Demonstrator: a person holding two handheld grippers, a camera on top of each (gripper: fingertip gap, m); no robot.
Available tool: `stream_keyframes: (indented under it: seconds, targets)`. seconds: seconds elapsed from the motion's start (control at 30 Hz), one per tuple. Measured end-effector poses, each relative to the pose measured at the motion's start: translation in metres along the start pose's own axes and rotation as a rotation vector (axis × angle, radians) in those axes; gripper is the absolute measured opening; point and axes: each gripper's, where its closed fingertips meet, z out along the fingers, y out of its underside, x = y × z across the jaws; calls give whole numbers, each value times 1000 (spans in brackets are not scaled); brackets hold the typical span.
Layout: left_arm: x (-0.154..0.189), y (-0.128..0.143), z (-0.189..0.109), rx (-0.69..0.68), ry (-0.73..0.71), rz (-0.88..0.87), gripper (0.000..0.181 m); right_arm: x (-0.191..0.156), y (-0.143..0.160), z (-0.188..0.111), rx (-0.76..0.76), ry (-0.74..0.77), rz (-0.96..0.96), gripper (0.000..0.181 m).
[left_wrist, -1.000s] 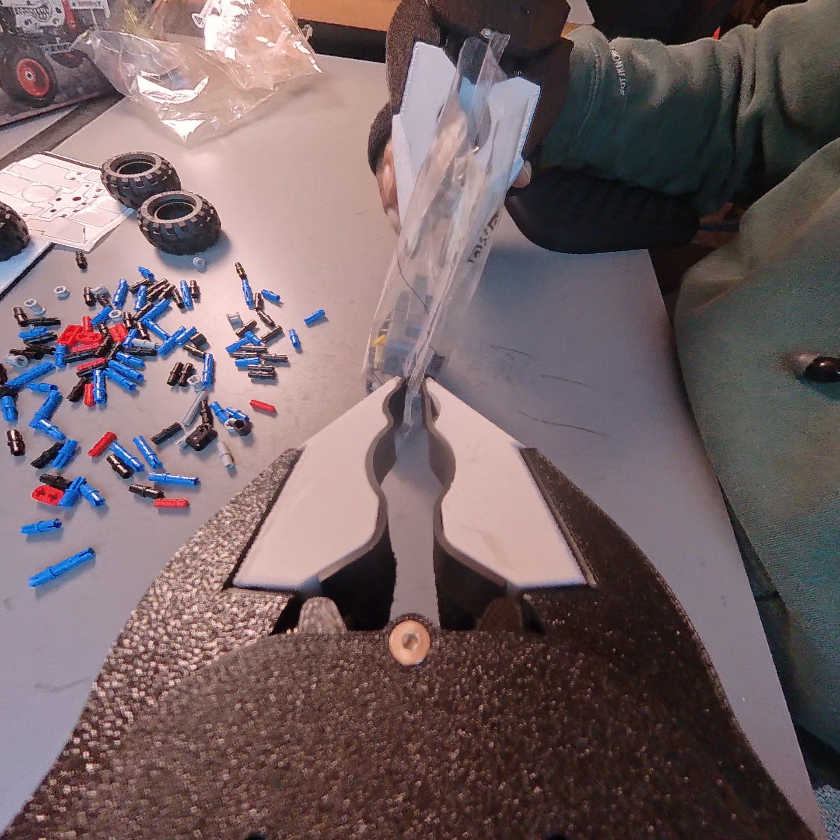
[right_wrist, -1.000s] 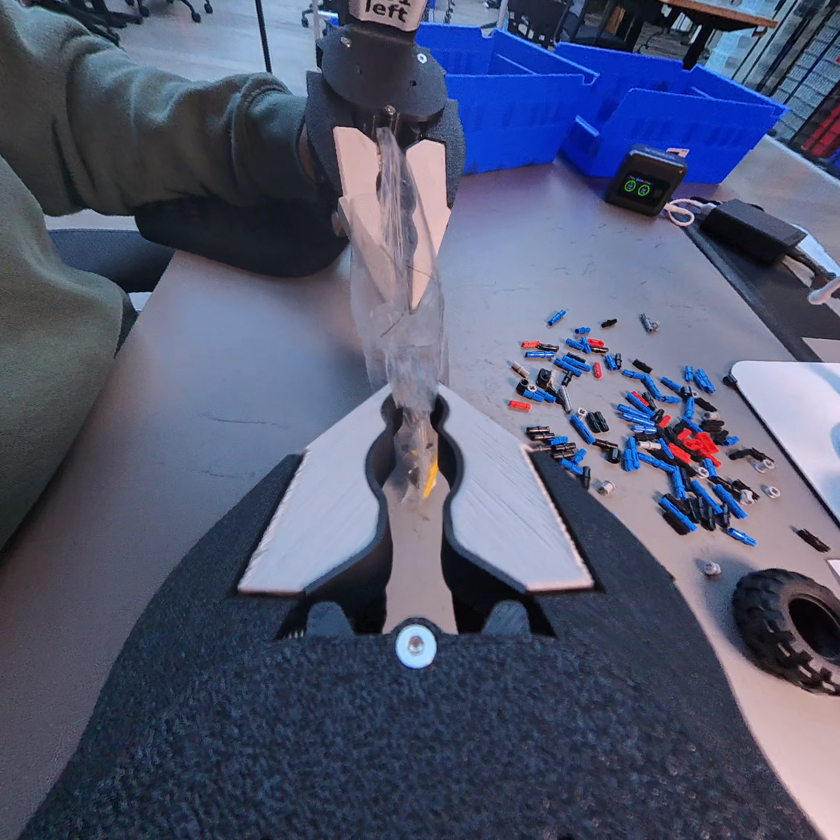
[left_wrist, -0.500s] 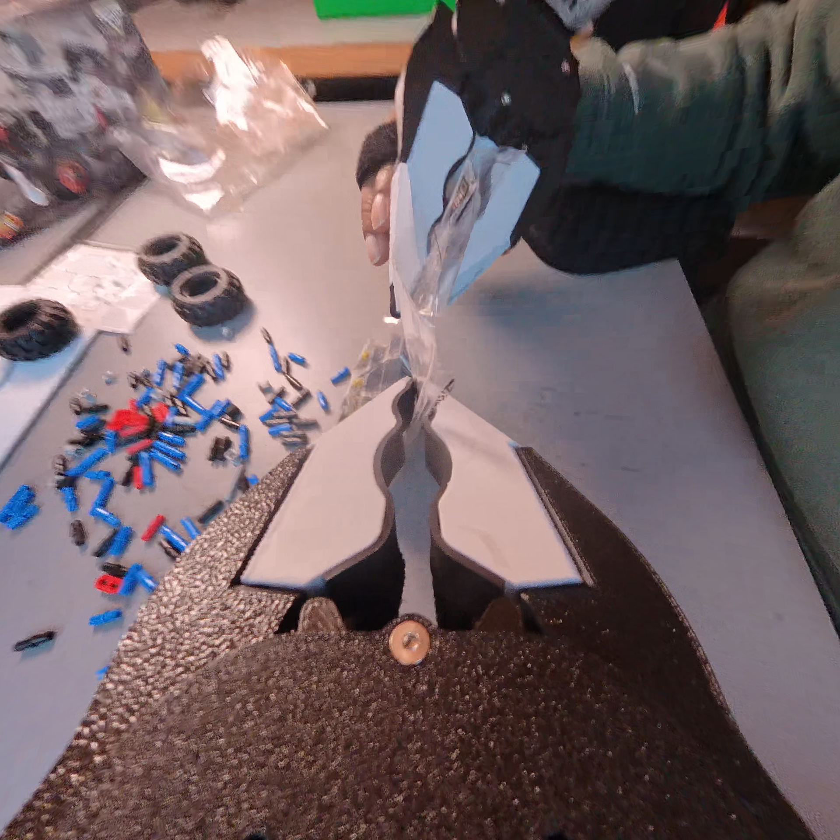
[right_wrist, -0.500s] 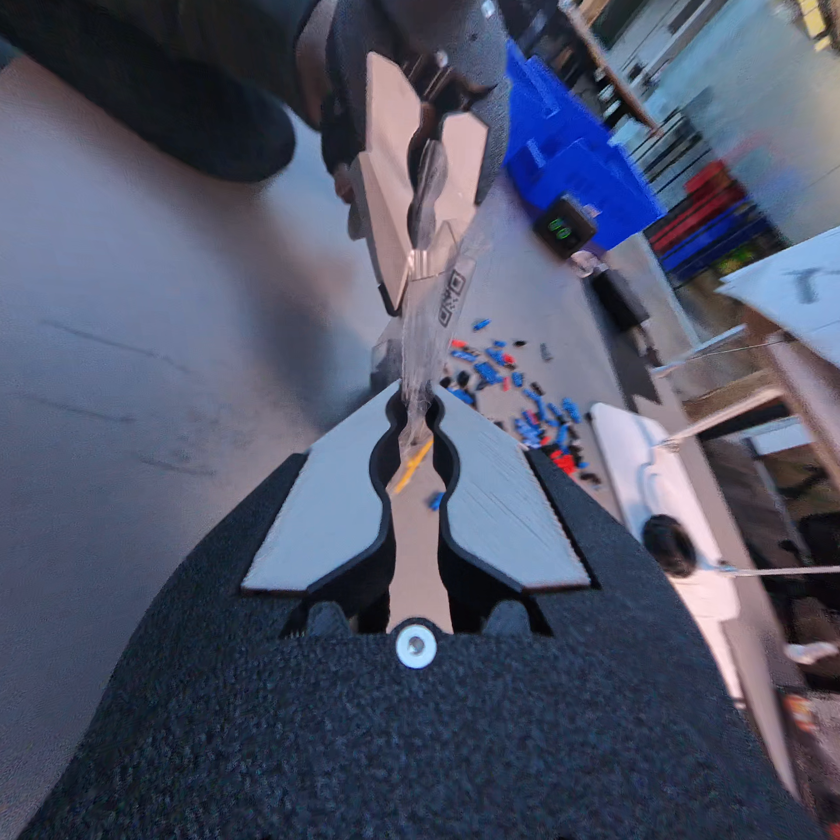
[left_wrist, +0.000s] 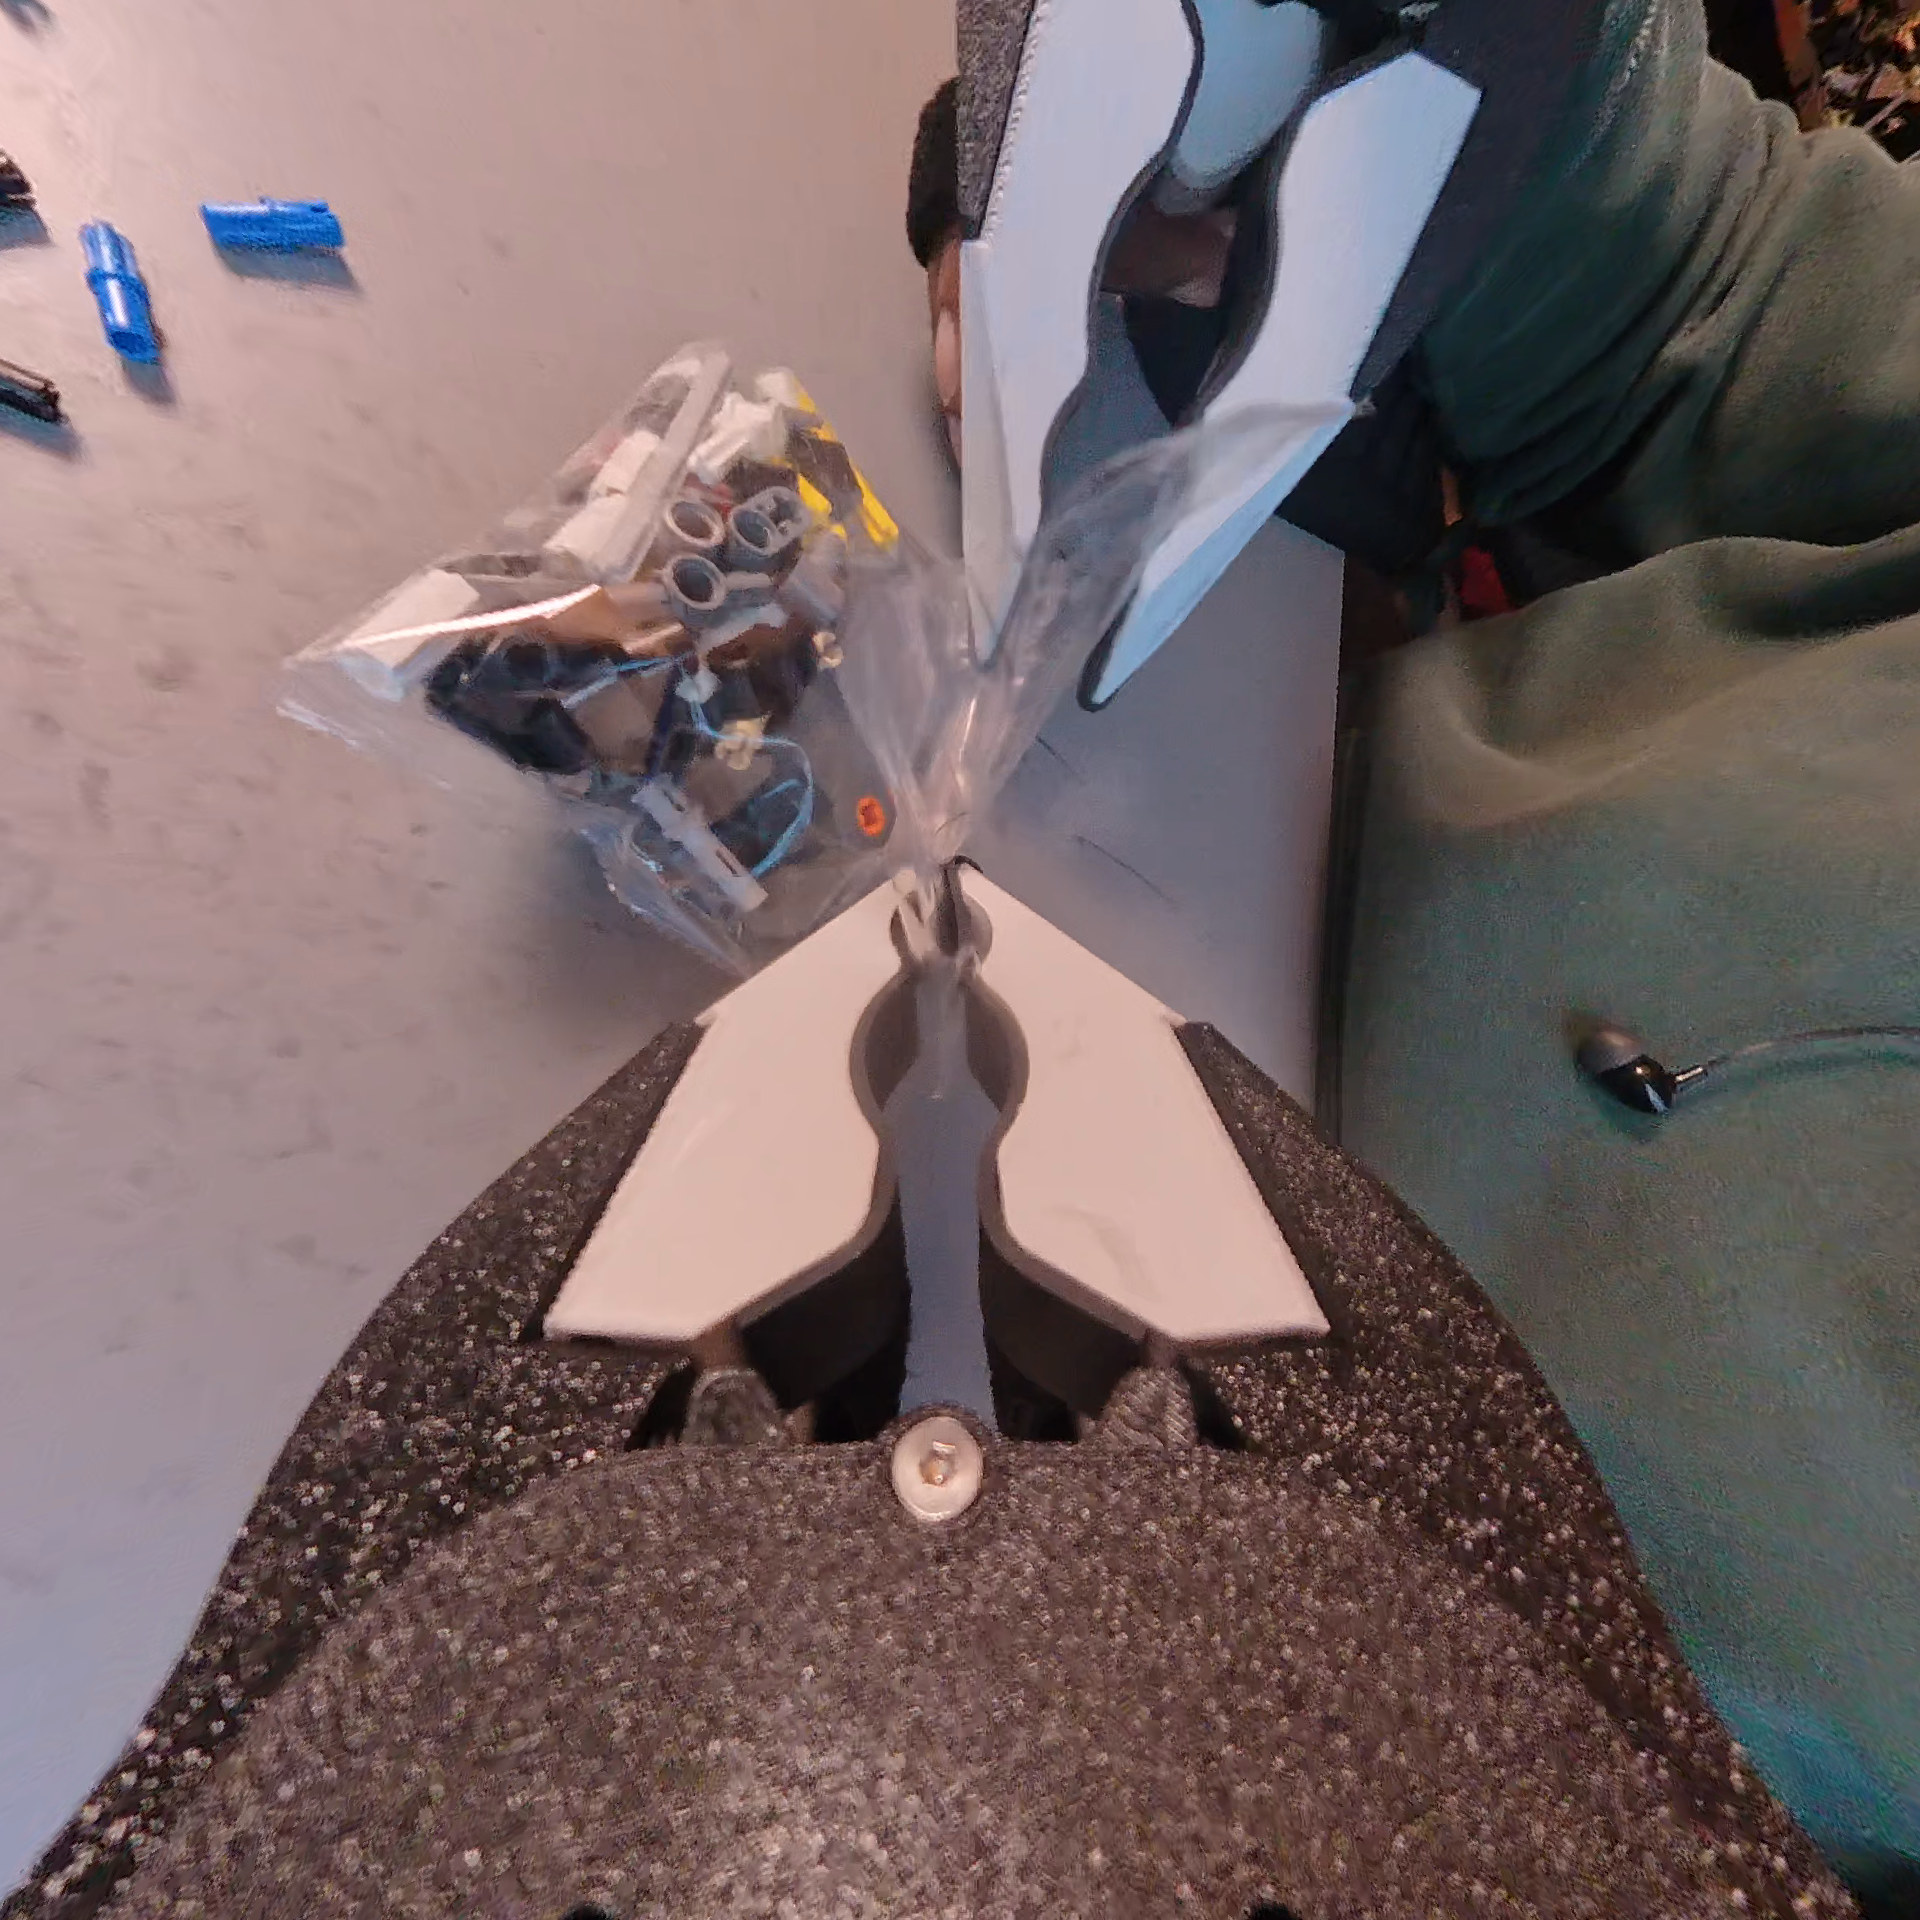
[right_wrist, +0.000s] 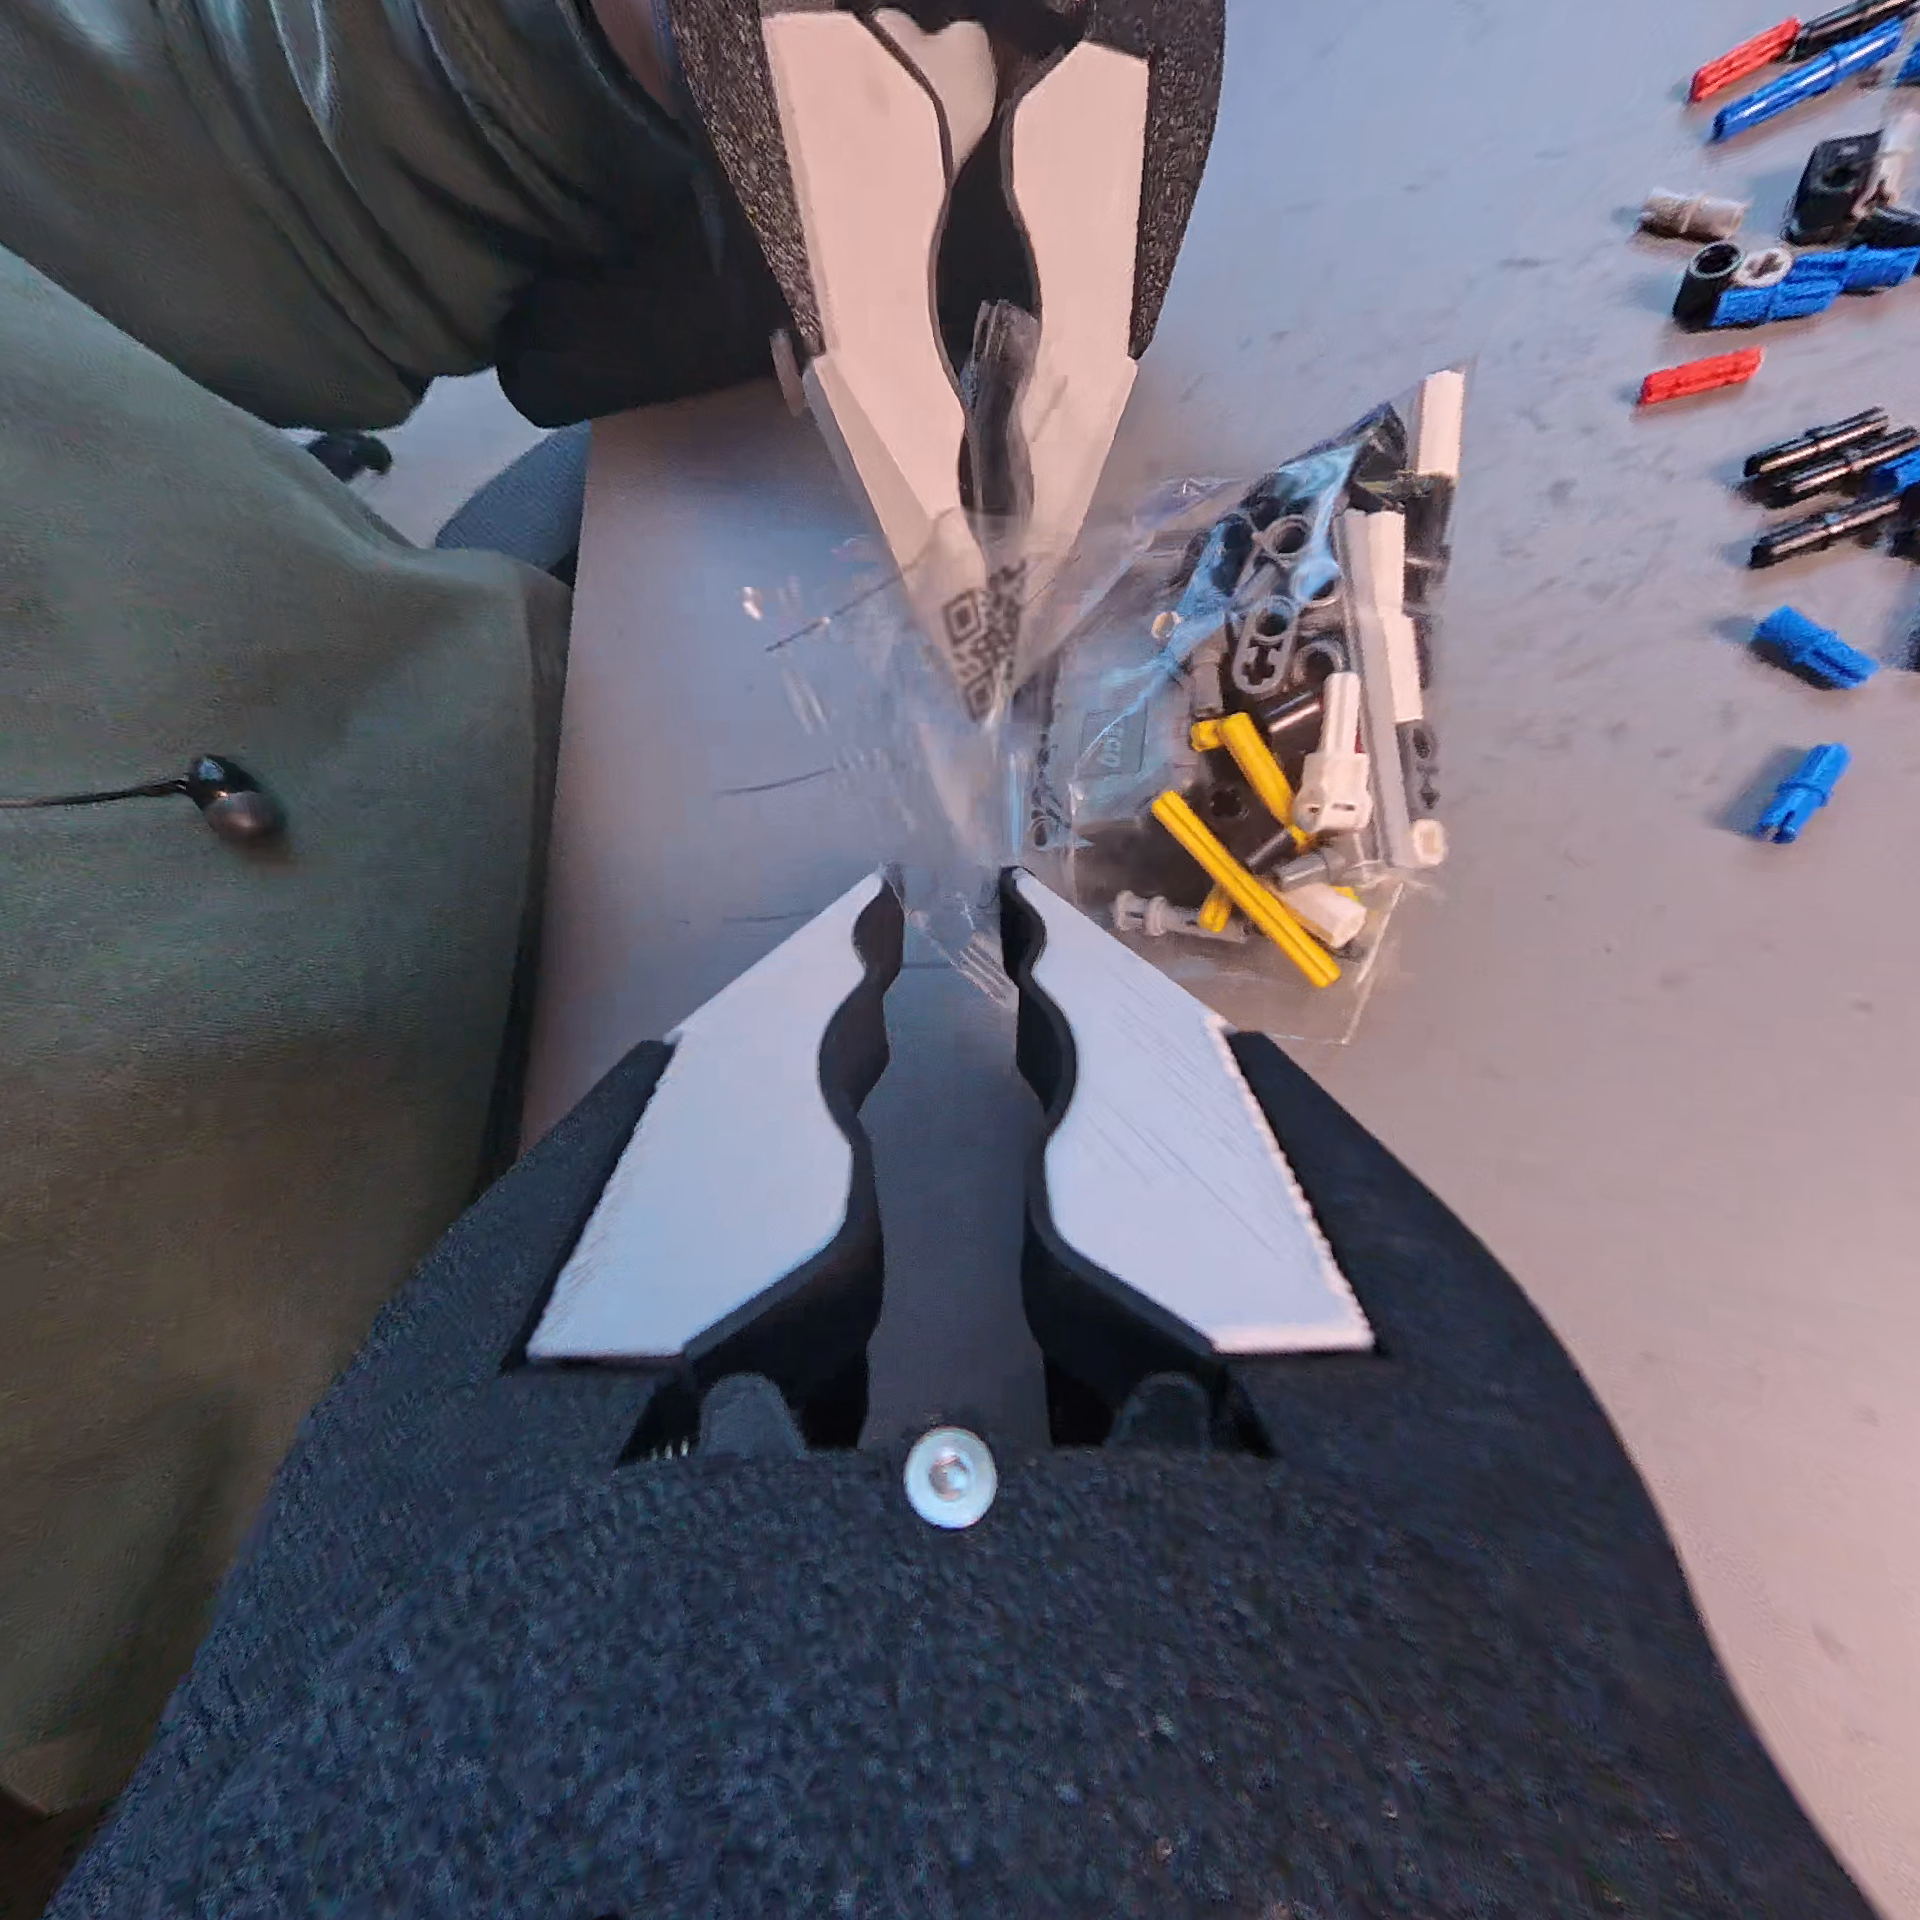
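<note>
Over the grey table (left_wrist: 312, 1039), left gripper (left_wrist: 940, 902) pinches the parts bag (left_wrist: 644, 665); right gripper (right_wrist: 945, 894) parted.

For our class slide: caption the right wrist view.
Right gripper open around a clear bag of building-toy parts pinched by the left gripper.

Left gripper (left_wrist: 935, 896) and right gripper (right_wrist: 943, 894) face each other tip to tip above the table (left_wrist: 312, 935); a plastic bag (left_wrist: 665, 665) of small parts hangs between them, film pinched at the left tips; the right tips stand apart around the film; bag bulk left of both in left wrist view; loose pins (right_wrist: 1808, 644) farther out on the table; person's sleeve (left_wrist: 1662, 312) behind the right gripper.
</note>
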Motion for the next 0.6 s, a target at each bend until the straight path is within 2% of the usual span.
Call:
stream_keyframes:
  seconds: [0.07, 0.17, 0.23, 0.27, 0.3, 0.33, 0.37, 0.47, 0.6]
  targets:
    - [-5, 1, 1, -23, -33, -6, 0, 3, -6, -11, 27, 55, -32, 22]
    - [-7, 0, 0, -22, -36, -25, 0, 7, -29, -28, 116, 171, -84, 39]
    - [-9, -3, 0, -12, -36, -41, 0, 11, -37, -27, 108, 265, -147, 45]
    - [-10, -4, 0, -9, -39, -43, 0, 13, -38, -22, 90, 309, -191, 39]
    - [-9, -5, 0, -6, -38, -42, 0, 16, -38, -19, 71, 349, -230, 16]
    - [-8, -5, 0, 1, -34, -41, 0, 20, -38, -18, 73, 380, -245, 0]
    - [-8, -5, -1, 6, -33, -40, 0, 26, -36, -18, 73, 381, -206, 0]
    - [-5, -5, -7, 35, -22, -29, 3, 35, -27, -17, 108, 236, 76, 0]
    - [-9, -16, -31, 102, -86, -8, 27, 46, -18, -15, 132, 161, 247, 0]
